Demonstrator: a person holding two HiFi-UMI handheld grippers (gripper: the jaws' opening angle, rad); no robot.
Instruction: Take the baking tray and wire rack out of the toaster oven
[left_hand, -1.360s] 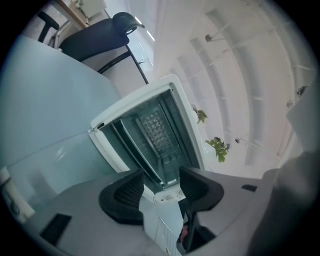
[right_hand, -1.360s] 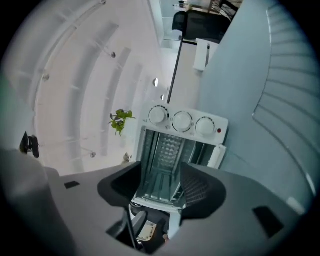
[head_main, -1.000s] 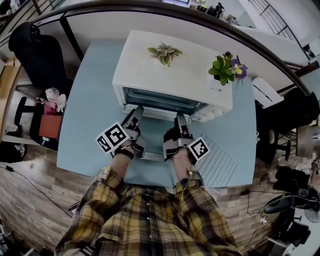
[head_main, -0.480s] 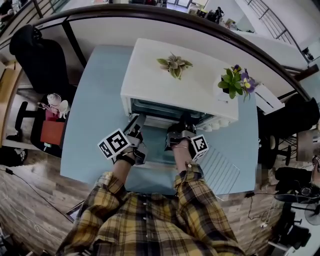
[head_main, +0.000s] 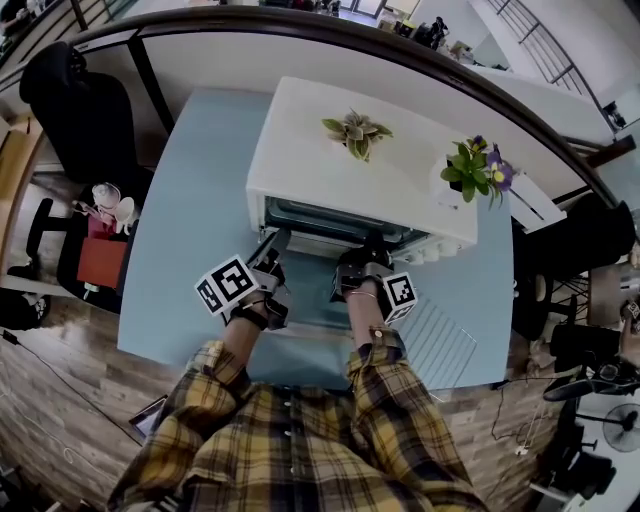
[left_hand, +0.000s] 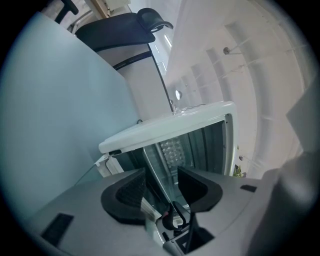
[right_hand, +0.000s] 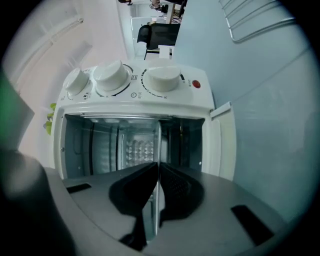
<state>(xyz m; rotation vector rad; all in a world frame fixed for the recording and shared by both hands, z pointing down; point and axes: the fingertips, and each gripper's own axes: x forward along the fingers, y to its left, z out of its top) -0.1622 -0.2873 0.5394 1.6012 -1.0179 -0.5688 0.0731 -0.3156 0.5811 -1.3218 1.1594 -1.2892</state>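
1. Clamping the near edge of the baking tray (right_hand: 158, 142), your right gripper (right_hand: 156, 170) has just closed its jaws narrow, with the thin lip pinched between the pads.
2. Your left gripper (left_hand: 162, 182) has its jaws wide. The same lip runs between them, and the pads aren't pressing on it.
3. The tray lies flat in the mouth of the toaster oven (head_main: 350, 170), long axis left-right, so the pull looks to be straight toward the near side.
4. The wire rack (head_main: 440, 335) is already out, on the table (head_main: 190, 230) at near right.

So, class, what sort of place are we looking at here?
Probably an office or lab corner, not a home kitchen: the toaster oven sits on a plain blue table, with a black office chair and a curved partition beside it.
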